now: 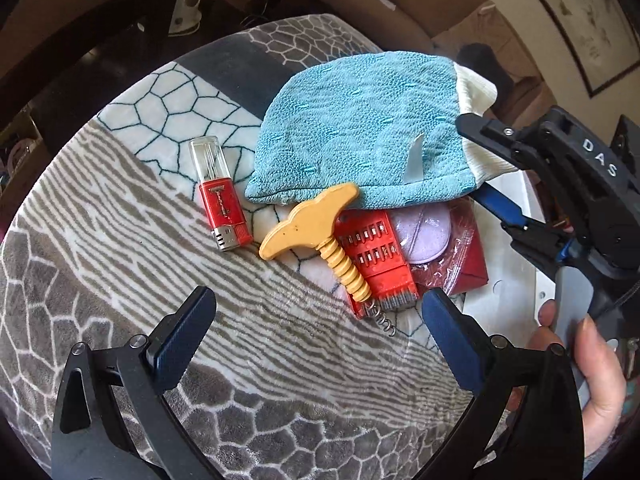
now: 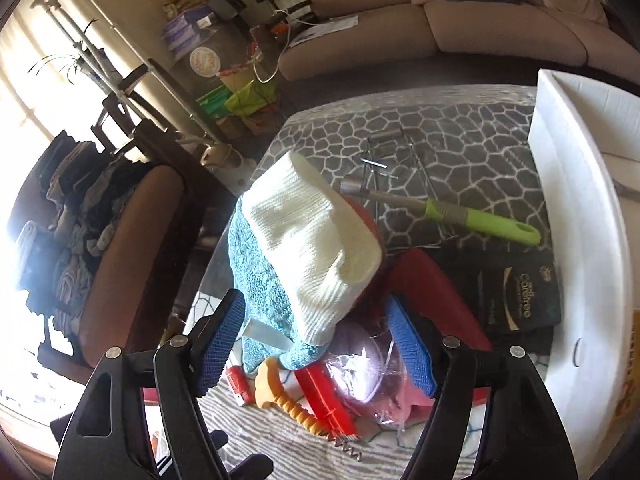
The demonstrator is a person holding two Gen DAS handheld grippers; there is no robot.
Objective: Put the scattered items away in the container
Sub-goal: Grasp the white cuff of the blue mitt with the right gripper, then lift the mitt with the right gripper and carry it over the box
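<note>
Meanwhile both grippers, left and right, hover with jaws spread over the corkscrew beside the teal cloth.

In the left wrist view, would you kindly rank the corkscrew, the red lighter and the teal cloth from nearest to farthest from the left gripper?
Measured from the left gripper, which is open:
1. Corkscrew: just ahead, its metal spiral reaching almost between the fingers, lying over the red grater.
2. Red lighter: farther ahead, to the left on the blanket.
3. Teal cloth: farthest, behind both, towards the right.
</note>
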